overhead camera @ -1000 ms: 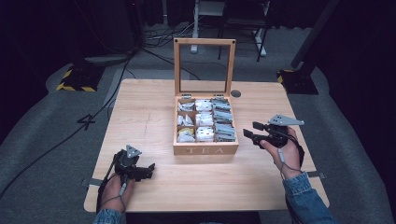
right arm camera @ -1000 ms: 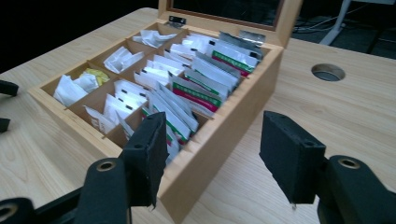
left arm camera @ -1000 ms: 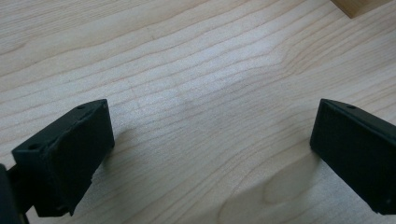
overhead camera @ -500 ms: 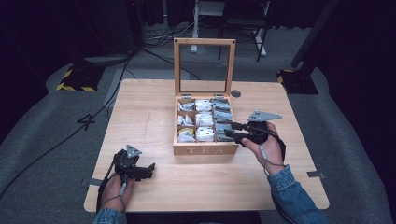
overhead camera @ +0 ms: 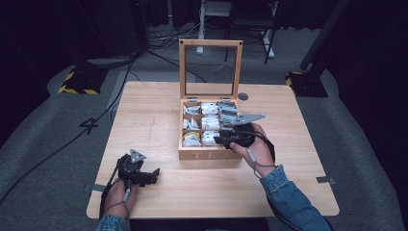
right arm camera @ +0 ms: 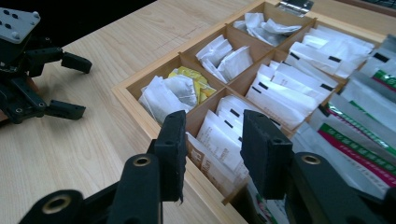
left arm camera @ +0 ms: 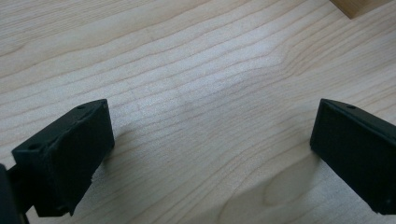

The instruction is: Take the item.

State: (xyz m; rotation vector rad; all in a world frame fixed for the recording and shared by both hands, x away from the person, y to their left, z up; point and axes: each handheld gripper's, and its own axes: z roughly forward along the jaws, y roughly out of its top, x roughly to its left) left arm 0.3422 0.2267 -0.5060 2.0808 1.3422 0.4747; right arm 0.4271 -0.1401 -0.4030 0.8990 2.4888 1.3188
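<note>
Over tea box (overhead camera: 210, 154), high view: right gripper (overhead camera: 222, 138) moved in from right of box, now above near-middle compartment; right hand (overhead camera: 254, 143) by box's right wall.
Near-left of box, high view: left gripper (overhead camera: 152, 175) unmoved, low on table (overhead camera: 159, 110).
Left gripper view: jaws spread wide, released, bare wood between.
Right gripper view: right gripper (right arm camera: 212, 147) part-open, nothing gripped, aimed at white tea bags (right arm camera: 223, 135) in near-middle compartment; yellow bags (right arm camera: 198, 81) one compartment left.
Meaning: approach done, likely a bag pick next.
</note>
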